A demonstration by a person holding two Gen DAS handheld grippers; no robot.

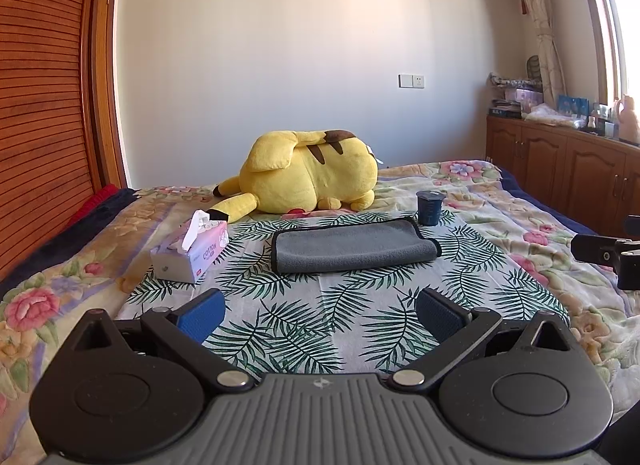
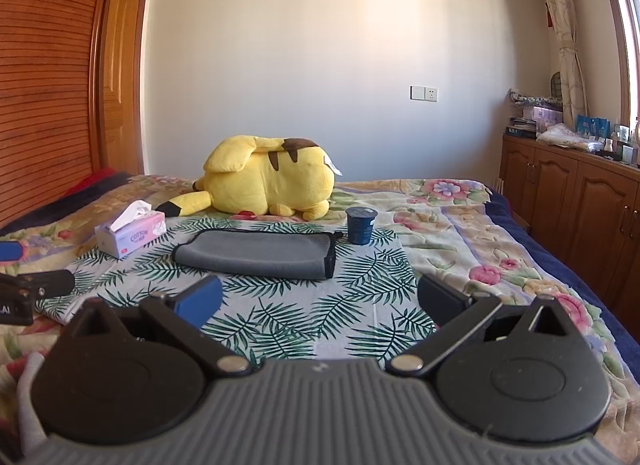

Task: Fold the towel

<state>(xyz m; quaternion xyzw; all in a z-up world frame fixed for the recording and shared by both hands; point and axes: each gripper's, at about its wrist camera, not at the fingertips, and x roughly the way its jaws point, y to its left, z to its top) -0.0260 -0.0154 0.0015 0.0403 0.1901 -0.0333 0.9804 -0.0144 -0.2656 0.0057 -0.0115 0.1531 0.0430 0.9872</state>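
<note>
While the folded grey towel (image 1: 354, 245) is lying mid-frame on the bed (image 1: 500, 221) | left claw (image 1: 320, 311) is gaping apart, empty | right claw (image 2: 320, 299) is gaping apart, empty

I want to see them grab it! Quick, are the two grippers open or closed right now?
Left gripper: open, holding nothing, short of the gray towel.
Right gripper: open, holding nothing too.

A floral bed (image 1: 500, 221) carries a leaf-print cloth (image 1: 352, 305); beyond it lies a yellow plush (image 1: 312, 181).
</note>
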